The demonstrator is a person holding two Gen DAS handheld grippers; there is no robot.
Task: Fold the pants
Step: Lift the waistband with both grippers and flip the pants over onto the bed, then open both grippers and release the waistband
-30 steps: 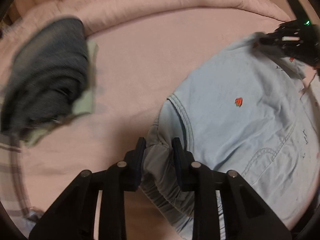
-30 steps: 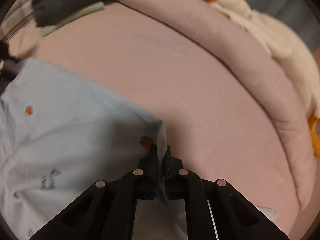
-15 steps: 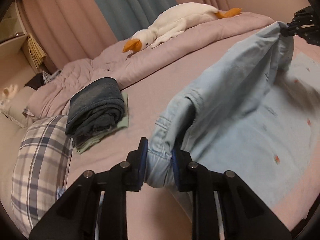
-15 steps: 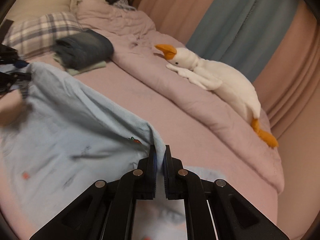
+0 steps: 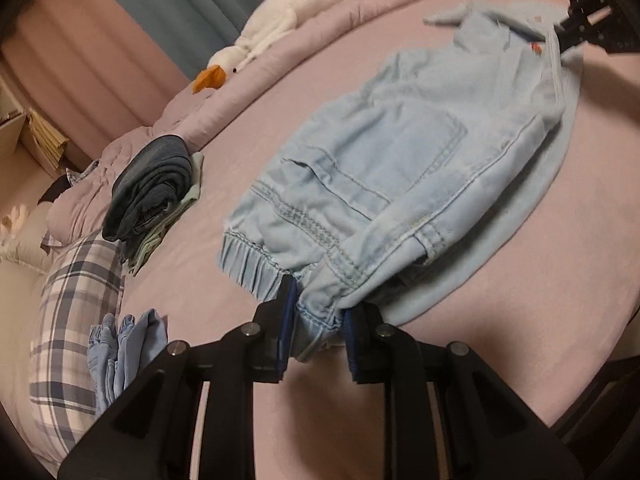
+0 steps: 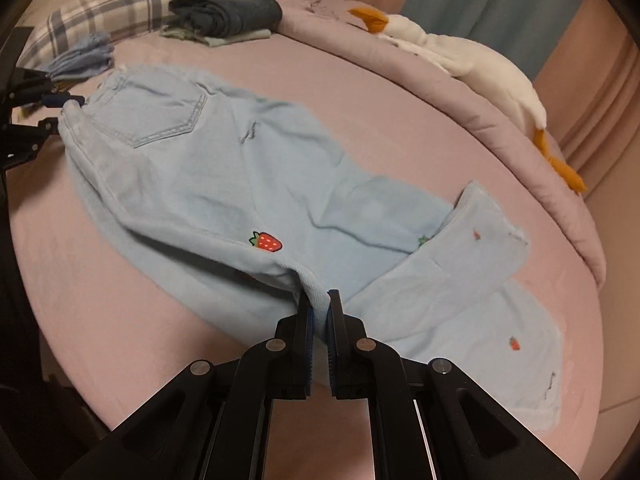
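— So, how do the pants [image 6: 224, 176] lie?
— Lengthwise across the bed [image 6: 120, 340], waistband clamped in the left gripper [image 5: 316, 334], leg fold pinched by the right gripper [image 6: 319, 312].

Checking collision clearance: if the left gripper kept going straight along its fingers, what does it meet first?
The pants themselves: the left gripper is already shut on the waistband, and the folded denim lies directly ahead on the bed. Beyond that, probably just sheet, though depth is hard to judge here.
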